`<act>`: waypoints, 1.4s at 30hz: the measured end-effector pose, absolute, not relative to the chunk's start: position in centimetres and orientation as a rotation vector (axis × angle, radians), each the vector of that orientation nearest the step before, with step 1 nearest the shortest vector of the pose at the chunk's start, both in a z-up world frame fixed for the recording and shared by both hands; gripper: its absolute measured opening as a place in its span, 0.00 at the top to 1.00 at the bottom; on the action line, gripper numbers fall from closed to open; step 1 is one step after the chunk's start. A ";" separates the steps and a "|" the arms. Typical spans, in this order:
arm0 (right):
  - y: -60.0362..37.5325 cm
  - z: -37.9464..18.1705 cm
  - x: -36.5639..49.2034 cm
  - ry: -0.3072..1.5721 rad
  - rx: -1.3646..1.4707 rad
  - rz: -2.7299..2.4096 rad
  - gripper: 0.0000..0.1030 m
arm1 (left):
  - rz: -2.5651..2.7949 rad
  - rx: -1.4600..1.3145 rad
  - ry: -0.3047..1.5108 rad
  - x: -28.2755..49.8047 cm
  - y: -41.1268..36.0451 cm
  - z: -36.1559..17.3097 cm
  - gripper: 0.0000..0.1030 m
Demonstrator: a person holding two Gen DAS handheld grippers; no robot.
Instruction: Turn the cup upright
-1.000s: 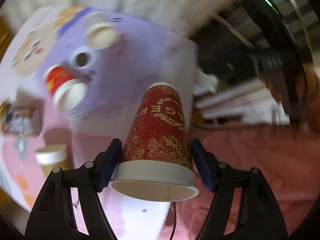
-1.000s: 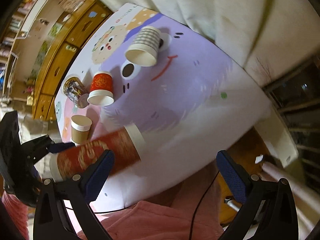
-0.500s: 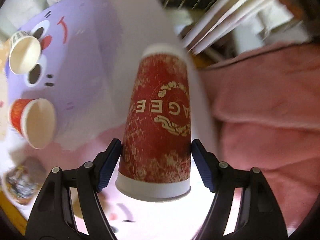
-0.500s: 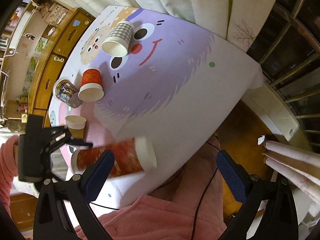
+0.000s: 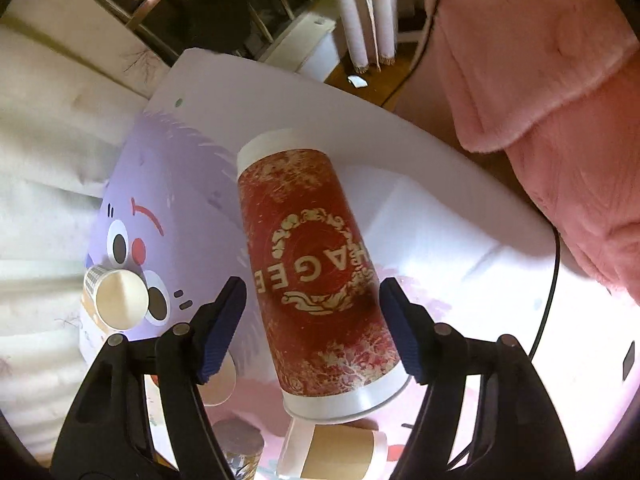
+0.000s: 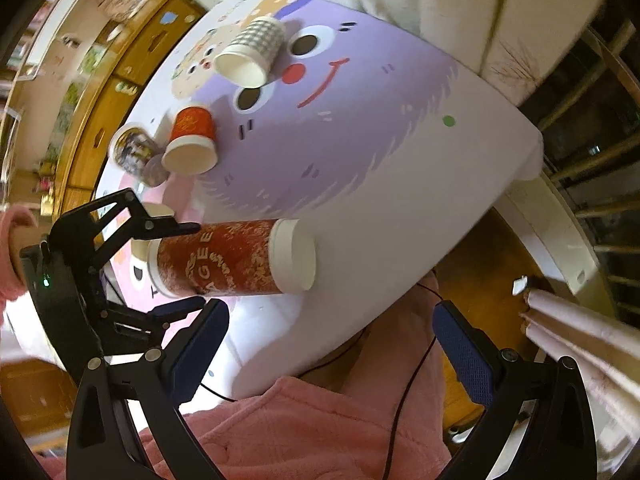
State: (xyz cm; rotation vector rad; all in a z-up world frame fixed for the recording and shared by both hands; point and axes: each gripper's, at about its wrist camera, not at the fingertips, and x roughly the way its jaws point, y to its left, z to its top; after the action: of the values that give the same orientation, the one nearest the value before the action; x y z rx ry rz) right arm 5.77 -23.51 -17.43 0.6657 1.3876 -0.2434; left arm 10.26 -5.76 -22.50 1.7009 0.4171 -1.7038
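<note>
A tall red paper cup with gold print and white rims (image 5: 316,280) sits between the fingers of my left gripper (image 5: 312,324). There are gaps between the blue pads and the cup wall, so the jaws look open around it. In the right wrist view the same cup (image 6: 232,258) is roughly horizontal, just above the white table edge, with the left gripper (image 6: 192,264) around its left end. My right gripper (image 6: 332,348) is open and empty, below and right of the cup, over the pink lap.
The table has a purple cartoon mat (image 6: 340,120). On it are a checked cup (image 6: 252,56) on its side, a small red cup (image 6: 192,140), a patterned cup (image 6: 132,148) and a brown cup (image 5: 336,456). A pink sleeve (image 5: 560,120) is at right.
The left gripper has rotated with the red cup, swinging it over the table. Its pads, tight on the cup before, now stand apart from it. The right gripper stayed open.
</note>
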 end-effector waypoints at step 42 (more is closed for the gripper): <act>-11.2 -16.0 10.6 1.160 -0.389 0.641 0.00 | 0.093 -0.272 1.215 4.2 7.0 -17.5 0.29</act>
State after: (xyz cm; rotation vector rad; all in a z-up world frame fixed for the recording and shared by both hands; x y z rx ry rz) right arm 10.63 -11.16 -16.04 -0.3886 1.1604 0.6414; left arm 4.22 6.95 -17.52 -0.2717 1.2149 0.0934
